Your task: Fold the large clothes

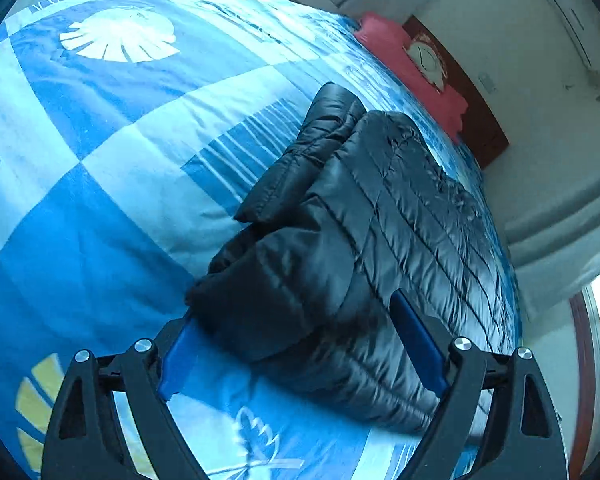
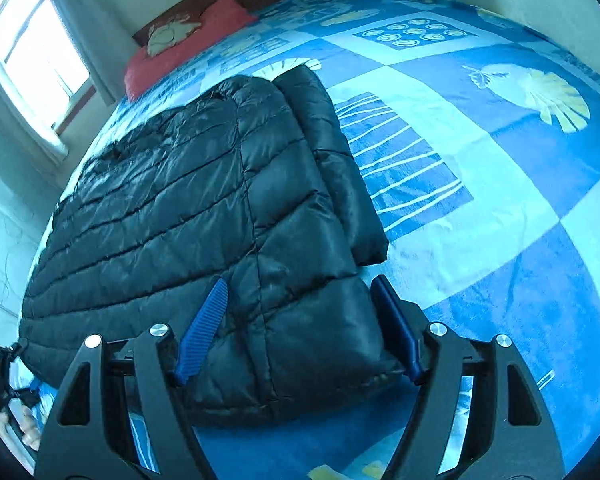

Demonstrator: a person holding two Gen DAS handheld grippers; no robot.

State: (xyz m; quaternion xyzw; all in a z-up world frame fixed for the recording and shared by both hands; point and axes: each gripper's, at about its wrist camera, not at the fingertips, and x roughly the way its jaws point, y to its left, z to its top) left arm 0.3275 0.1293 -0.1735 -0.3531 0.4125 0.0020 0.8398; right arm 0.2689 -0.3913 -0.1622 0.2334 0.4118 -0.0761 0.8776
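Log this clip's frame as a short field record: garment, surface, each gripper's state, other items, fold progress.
garment: black quilted puffer jacket, lying on the bed, one sleeve folded in along its side
surface: blue patchwork bedspread with leaf prints
left gripper: open, fingers either side of the jacket's near corner
right gripper: open, fingers astride the jacket's near edge, not clamped
other items: red pillow at the headboard; window
fold progress: partly folded, neither gripper holding cloth
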